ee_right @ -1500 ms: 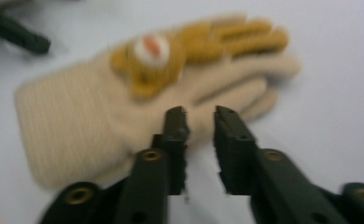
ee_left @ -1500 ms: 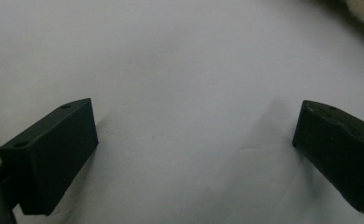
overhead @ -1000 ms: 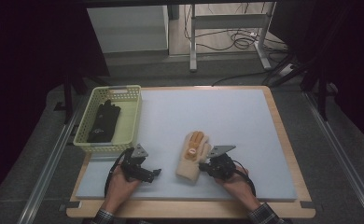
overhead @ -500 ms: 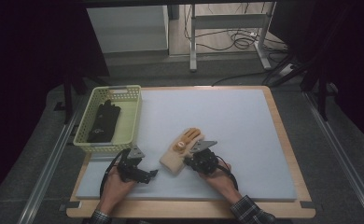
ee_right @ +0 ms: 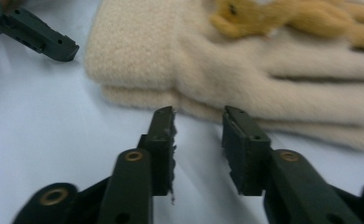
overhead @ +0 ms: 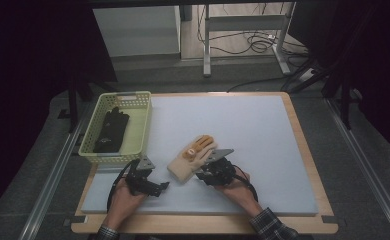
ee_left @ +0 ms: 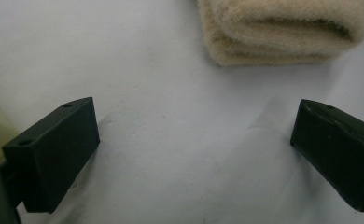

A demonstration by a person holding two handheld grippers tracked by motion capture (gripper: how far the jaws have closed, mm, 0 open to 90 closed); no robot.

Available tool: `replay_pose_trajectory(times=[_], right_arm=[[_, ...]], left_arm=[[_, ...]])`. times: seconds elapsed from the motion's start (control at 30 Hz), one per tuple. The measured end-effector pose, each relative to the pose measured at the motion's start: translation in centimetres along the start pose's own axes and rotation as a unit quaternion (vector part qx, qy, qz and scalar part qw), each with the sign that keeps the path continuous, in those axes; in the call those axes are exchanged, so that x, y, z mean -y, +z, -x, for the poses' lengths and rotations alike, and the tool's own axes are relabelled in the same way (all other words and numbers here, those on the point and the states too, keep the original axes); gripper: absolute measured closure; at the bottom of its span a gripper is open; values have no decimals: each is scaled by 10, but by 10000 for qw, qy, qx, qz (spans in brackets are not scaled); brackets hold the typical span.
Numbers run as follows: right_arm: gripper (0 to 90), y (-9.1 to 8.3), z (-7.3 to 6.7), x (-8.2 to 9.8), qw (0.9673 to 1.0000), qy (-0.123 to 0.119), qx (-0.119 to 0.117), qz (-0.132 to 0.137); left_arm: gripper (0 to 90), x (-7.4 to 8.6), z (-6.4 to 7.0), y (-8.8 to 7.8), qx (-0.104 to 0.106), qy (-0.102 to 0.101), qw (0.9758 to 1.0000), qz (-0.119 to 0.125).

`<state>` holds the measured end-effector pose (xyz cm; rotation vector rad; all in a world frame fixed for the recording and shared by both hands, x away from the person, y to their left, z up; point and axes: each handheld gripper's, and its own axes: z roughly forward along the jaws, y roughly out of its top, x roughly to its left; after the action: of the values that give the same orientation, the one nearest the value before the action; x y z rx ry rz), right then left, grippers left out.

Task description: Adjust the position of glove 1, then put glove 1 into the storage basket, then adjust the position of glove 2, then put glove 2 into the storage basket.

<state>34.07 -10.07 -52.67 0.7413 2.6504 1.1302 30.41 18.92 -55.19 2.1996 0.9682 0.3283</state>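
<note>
A cream woolly glove (overhead: 190,159) with an orange patch lies flat on the pale mat (overhead: 243,125), fingers pointing to the upper right. My right gripper (overhead: 201,174) sits at the glove's near side. Its jaws have just been opening and now stand apart with nothing between them. In the right gripper view the glove (ee_right: 245,60) has its edge just beyond my right gripper (ee_right: 199,135). My left gripper (overhead: 158,186) rests open on the mat left of the cuff. In the left gripper view the folded cuff (ee_left: 283,32) lies ahead of my left gripper (ee_left: 194,154).
A pale yellow basket (overhead: 142,125) stands at the mat's left edge with a black glove (overhead: 112,130) inside. The mat lies on a wooden board (overhead: 303,145). Beyond the table are a grey floor, a metal frame and cables.
The cream glove has slid left and turned so its fingers point to the upper right. The right hand went left with it, and its jaws have come apart. The left hand has stayed put.
</note>
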Motion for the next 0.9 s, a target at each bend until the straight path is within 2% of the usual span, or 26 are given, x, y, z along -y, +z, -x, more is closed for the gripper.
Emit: replay_pose_trajectory(times=[0.1, 0.2, 0.27, 0.4, 0.53, 0.6, 0.9], right_arm=[[555, -6, 4, 2, 9999, -7, 99, 50], [473, -19, 13, 6, 9996, 105, 234, 128], [456, -22, 16, 7, 9995, 120, 266, 133], [389, -34, 24, 13, 9986, 131, 497, 141], [335, -46, 34, 20, 9970, 257, 706, 175], [293, -55, 43, 26, 9953, 315, 897, 205], [226, -73, 65, 48, 9899, 611, 1258, 236]], left_arm=[[11, 0, 0, 0, -4, 7, 10000, -5], [11, 0, 0, 0, -12, 32, 10000, -5], [11, 0, 0, 0, -17, 33, 10000, -9], [11, 0, 0, 0, -18, 34, 10000, -12], [11, 0, 0, 0, -12, 33, 10000, -11], [11, 0, 0, 0, 0, 5, 10000, -7], [11, 0, 0, 0, 0, 5, 10000, -1]])
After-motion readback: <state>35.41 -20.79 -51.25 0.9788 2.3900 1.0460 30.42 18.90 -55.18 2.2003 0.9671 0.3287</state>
